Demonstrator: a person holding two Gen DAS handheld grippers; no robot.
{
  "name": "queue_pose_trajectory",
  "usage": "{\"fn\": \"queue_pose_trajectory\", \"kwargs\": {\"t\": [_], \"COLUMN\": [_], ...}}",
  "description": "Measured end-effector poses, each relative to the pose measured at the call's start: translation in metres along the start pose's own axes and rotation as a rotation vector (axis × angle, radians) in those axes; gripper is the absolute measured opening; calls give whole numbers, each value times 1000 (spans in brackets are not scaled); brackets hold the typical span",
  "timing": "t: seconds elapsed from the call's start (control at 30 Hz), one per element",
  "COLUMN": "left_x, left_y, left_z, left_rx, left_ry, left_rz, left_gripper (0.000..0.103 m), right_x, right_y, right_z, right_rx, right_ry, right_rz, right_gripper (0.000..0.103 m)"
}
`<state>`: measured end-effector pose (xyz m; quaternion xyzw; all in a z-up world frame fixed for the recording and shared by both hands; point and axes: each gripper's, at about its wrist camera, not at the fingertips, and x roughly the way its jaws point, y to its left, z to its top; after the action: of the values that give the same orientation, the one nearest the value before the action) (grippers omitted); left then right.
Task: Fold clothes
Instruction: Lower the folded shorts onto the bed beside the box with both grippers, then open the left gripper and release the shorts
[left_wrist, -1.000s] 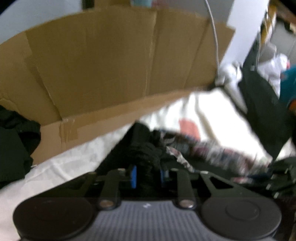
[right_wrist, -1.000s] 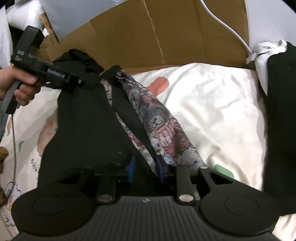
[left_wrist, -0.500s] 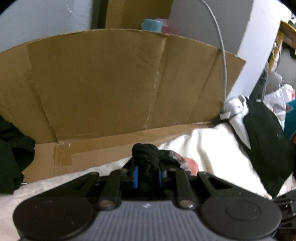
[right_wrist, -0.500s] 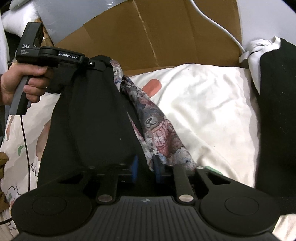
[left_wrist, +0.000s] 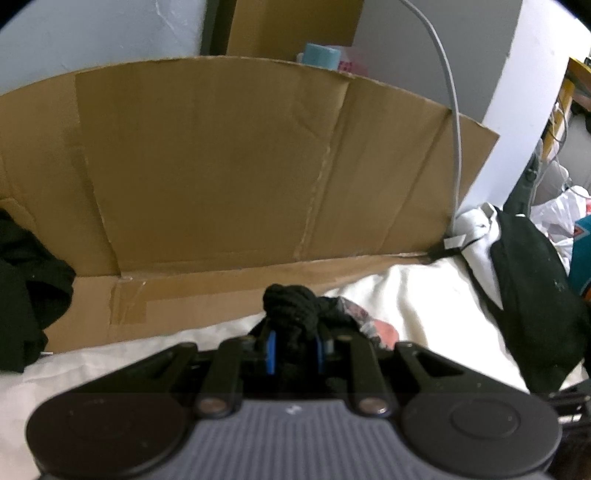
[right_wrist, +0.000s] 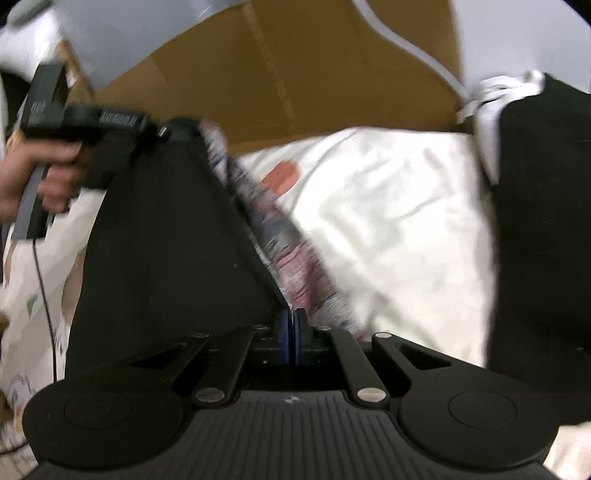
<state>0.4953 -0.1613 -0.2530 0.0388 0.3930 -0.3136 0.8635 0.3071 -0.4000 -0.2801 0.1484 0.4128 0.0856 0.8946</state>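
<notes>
A black garment (right_wrist: 166, 236) with a patterned bear-print panel (right_wrist: 280, 240) hangs stretched between both grippers above a white bedsheet (right_wrist: 388, 206). My left gripper (left_wrist: 293, 352) is shut on a bunched black edge of the garment (left_wrist: 291, 306); it also shows in the right wrist view (right_wrist: 166, 133), held by a hand at upper left. My right gripper (right_wrist: 291, 334) is shut on the garment's lower edge, its blue pads pressed together.
A brown cardboard sheet (left_wrist: 240, 177) stands against the wall behind the bed. Dark clothes lie at the right (right_wrist: 543, 221) and at the left (left_wrist: 22, 295). A grey cable (left_wrist: 456, 122) runs down the cardboard. A blue cup (left_wrist: 319, 55) sits behind it.
Both grippers have lifted the garment higher off the sheet. The right gripper's pads have closed tighter on the fabric. The left wrist view has tilted up toward the cardboard.
</notes>
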Motion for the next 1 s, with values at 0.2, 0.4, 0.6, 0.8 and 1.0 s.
{"fn": "queue_pose_trajectory", "kwargs": {"t": [0.2, 0.4, 0.6, 0.8, 1.0], "left_x": [12, 14, 30, 10, -25], "left_y": [-8, -16, -14, -11, 0], "left_z": [-6, -4, -6, -3, -5], "left_rx": [17, 24, -4, -7, -10], "left_ry": [1, -76, -26, -42, -56], "left_rz": [24, 34, 93, 139, 192], "left_gripper": [22, 22, 39, 57, 63], "right_x": [-6, -6, -4, -10, -19], "right_y": [-11, -14, -20, -26, -26], "right_z": [4, 4, 2, 4, 7], "right_rx": [54, 68, 104, 153, 163], "right_ry": [-24, -22, -1, -23, -50], "right_rz": [-38, -57, -56, -74, -66], "right_gripper": [2, 2, 3, 19, 20]}}
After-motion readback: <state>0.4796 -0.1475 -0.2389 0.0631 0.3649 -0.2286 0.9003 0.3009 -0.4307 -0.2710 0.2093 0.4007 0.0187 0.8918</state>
